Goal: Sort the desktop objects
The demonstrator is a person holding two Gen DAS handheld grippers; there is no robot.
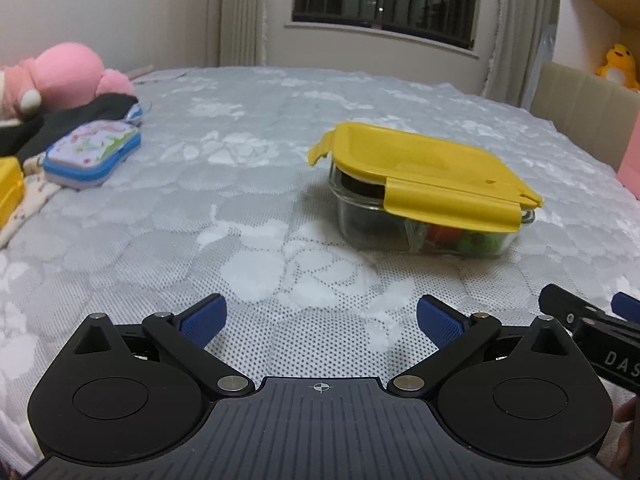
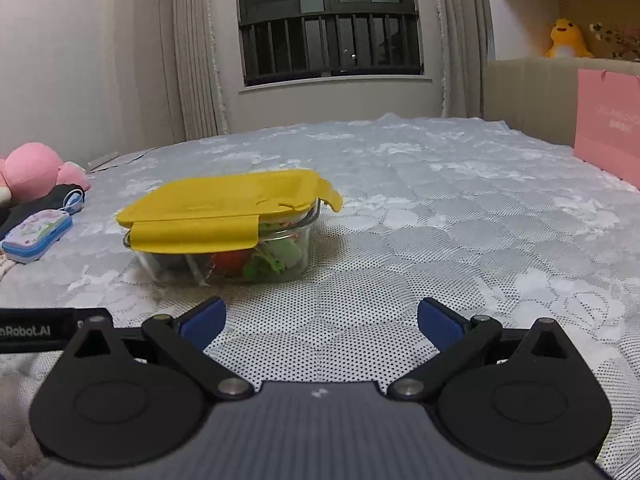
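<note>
Both the left gripper [image 1: 321, 316] and right gripper [image 2: 321, 316] are held released; the loose yellow lid [image 2: 224, 200] could be knocked off the glass container [image 2: 228, 264].

Open patterned grey-white bedcover [image 2: 440, 208] is left right of the yellow-lidded glass food container [image 2: 224, 232], while the left is crowded by a blue-edged floral pouch [image 1: 94, 154].
</note>
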